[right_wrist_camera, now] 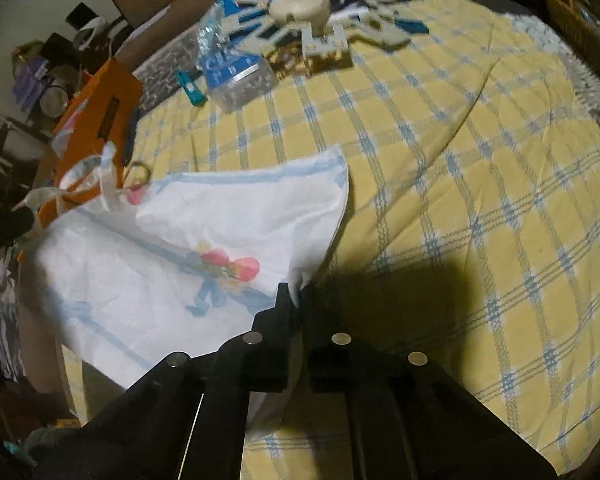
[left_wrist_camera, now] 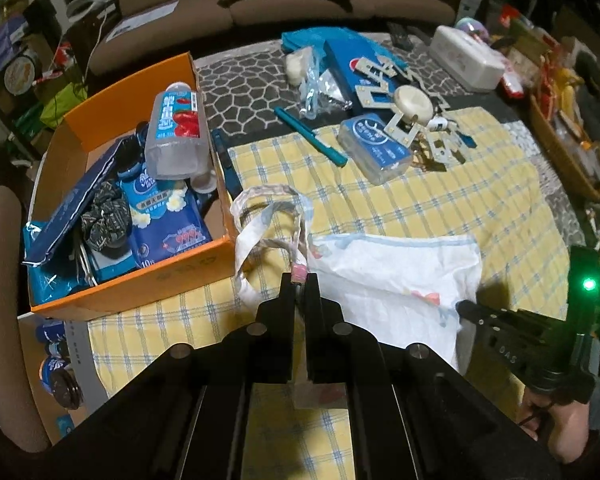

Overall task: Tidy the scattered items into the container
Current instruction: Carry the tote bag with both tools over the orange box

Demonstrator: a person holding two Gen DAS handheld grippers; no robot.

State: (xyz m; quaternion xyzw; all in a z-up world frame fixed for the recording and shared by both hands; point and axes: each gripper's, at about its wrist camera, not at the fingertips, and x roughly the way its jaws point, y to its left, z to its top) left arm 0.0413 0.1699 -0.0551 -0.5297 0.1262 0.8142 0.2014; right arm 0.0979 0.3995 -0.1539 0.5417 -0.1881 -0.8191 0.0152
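We've got both grippers clamped on the white printed plastic bag [left_wrist_camera: 396, 276]: left gripper [left_wrist_camera: 299, 280] pinching its handle, right gripper [right_wrist_camera: 298, 294] seemingly nipping its edge, ready to lift it into the orange cardboard box [left_wrist_camera: 140, 288] just left.

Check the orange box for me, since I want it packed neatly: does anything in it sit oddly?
Yes. The clear bottle lies tilted on top of the pile, its cap end propped against the back wall of the orange box and poking above the rim rather than lying flat inside.

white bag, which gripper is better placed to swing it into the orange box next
Left. The left gripper is shut on the white bag by its handle, right beside the orange box. The right gripper pinches the bag's far corner, away from the box, so it would likely just follow.
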